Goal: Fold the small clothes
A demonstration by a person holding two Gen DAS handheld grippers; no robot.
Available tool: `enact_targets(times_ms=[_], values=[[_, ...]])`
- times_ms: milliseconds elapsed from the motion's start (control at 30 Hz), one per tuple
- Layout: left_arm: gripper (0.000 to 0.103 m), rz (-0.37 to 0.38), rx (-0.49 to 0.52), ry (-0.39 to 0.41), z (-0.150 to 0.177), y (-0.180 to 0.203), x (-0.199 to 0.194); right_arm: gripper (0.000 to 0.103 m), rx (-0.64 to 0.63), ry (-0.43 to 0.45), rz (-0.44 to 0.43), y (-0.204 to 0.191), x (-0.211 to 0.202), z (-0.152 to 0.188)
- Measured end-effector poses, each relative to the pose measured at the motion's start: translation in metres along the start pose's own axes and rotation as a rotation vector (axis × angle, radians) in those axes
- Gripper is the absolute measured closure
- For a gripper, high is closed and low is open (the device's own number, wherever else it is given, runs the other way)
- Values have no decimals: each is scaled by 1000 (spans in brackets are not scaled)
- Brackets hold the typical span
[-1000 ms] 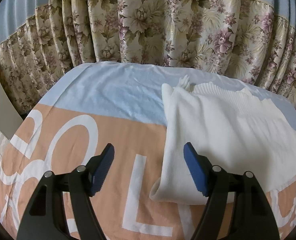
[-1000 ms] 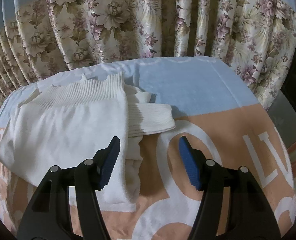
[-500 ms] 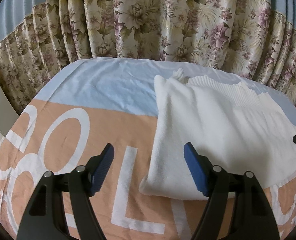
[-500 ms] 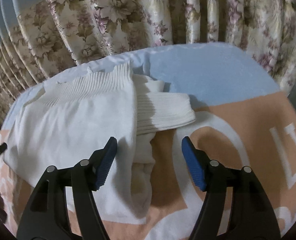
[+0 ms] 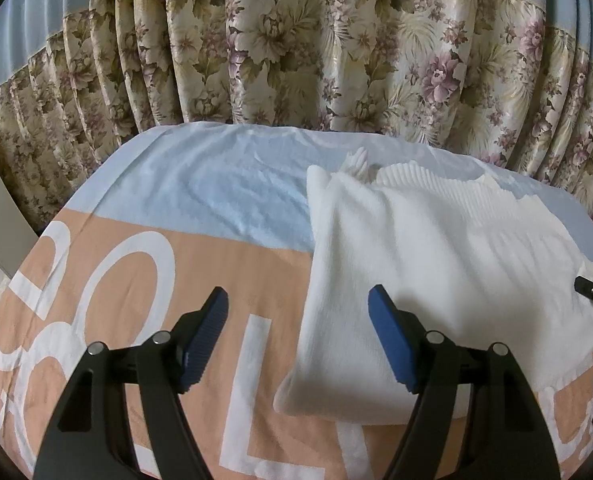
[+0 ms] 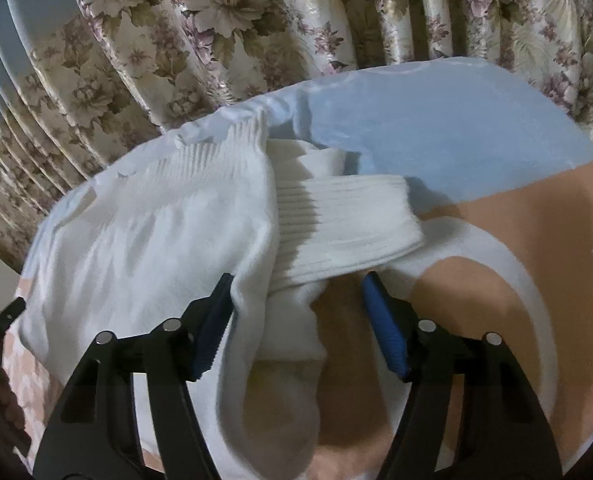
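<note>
Nearest in my left wrist view, the left gripper [image 5: 298, 344] has its two blue-padded fingers spread wide, holding nothing. Between them shows peach cloth with a white letter, and the right finger hangs over the near left corner of the white knitted garment [image 5: 428, 280]. I cannot tell whether that pad touches the knit.

Nearest in my right wrist view, the right gripper [image 6: 296, 324] is also wide open and grips nothing. Its fingers straddle the garment's right edge: the left pad sits against or just over the main panel, the right pad over bare cloth. Between them lies a bunched fold of knit, and just beyond it the ribbed sleeve cuff [image 6: 344, 224] pokes out to the right, lying across the folded edge.

The garment lies flat and partly folded on the printed bedspread [image 5: 136, 264], peach near me and pale blue farther back. Its ribbed hem runs along the far side, near the bedspread's far edge. Behind everything hangs a floral curtain [image 5: 296, 48].

My judgement: the step in hand is taking hold of the loose right side. To do it well I would lower the right fingers until they enclose the bunched layers, close fully, then lift just enough to carry sleeve and cuff inward across the panel. The left gripper could pin the near left corner so the body does not drag.
</note>
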State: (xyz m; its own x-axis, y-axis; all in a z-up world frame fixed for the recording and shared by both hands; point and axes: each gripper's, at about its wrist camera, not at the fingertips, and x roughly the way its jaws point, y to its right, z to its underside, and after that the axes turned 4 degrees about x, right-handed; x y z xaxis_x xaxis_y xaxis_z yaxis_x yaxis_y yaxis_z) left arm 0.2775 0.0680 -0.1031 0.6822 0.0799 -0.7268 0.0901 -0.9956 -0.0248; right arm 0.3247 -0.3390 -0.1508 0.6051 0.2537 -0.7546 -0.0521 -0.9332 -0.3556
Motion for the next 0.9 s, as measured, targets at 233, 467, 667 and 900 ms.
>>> enact_targets(times_ms=[233,467,667,900], values=[[30,9,-2,-8,-4,3,5,71,-5,-6,-59,-9,5,-4],[29,38,12,5,-12,18,3,86,-48,-8,9,-22,-6,-7],[29,89,33,1,-12,45,1,87,-54,6,37,-29,-16,-10],[29,161,104,-15,6,100,-7,87,-64,16,50,-33,-18,-11]])
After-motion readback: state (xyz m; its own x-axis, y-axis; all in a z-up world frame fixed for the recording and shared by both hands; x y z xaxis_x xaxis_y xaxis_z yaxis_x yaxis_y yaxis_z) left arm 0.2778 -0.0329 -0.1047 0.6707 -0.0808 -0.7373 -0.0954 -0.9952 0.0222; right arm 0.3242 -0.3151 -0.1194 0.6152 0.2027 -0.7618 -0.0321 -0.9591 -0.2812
